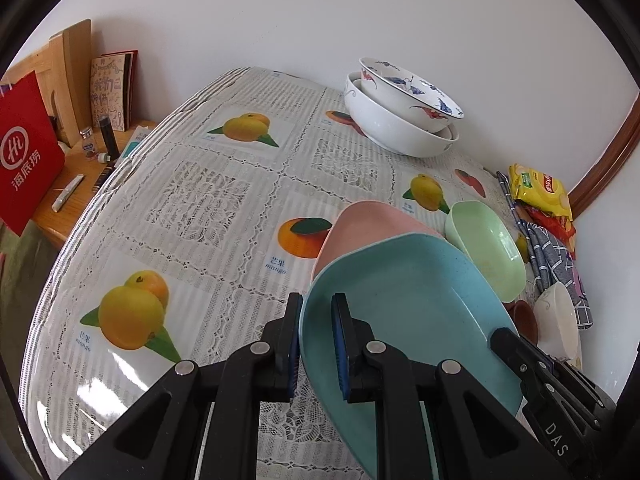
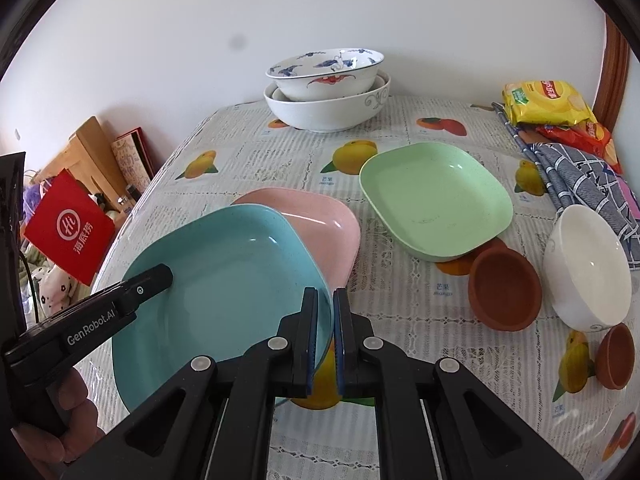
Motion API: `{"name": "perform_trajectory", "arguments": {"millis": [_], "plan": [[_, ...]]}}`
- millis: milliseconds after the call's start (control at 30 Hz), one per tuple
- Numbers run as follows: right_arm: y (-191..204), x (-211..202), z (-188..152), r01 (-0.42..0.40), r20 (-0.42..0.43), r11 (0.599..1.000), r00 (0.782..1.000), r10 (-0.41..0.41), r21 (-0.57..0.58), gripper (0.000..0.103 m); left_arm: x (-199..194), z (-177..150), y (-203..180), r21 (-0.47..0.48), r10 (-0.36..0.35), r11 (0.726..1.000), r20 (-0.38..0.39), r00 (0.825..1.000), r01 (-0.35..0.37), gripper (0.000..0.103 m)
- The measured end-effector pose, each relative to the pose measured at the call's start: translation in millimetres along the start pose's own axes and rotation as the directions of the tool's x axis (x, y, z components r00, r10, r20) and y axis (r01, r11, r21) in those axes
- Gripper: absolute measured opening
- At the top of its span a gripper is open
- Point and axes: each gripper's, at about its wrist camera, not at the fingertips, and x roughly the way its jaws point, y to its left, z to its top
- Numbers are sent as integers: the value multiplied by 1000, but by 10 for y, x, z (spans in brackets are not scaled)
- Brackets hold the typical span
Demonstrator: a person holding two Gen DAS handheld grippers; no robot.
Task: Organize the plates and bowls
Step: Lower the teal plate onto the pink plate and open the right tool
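A plain white wall (image 2: 200, 20) stood behind the table (image 1: 224, 208), which wore a lace-patterned cloth printed with mangoes. Daylight glared off its glossy surface. At the right ran a brown wooden frame (image 1: 612, 152). To the left sat a low wooden stand (image 1: 52, 208) and a wooden chair back (image 1: 72, 76).

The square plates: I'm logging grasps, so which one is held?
The blue plate, clamped at opposite rims; the pink plate and green plate are untouched.

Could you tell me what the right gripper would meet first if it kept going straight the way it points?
Likely the pink plate, just beyond the blue plate that the right gripper holds by its rim; depth is uncertain.
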Motion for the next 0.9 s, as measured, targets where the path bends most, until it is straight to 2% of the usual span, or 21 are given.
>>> {"name": "perform_trajectory", "arguments": {"millis": [533, 900], "plan": [[-81, 385, 301, 9, -23, 999, 1000, -10, -36, 8, 306, 197, -105, 18, 43, 999, -17, 999, -43, 14], [-107, 608, 388, 15, -35, 998, 999, -17, -63, 9, 466, 247, -131, 27, 67, 997, -25, 997, -66, 14]]}}
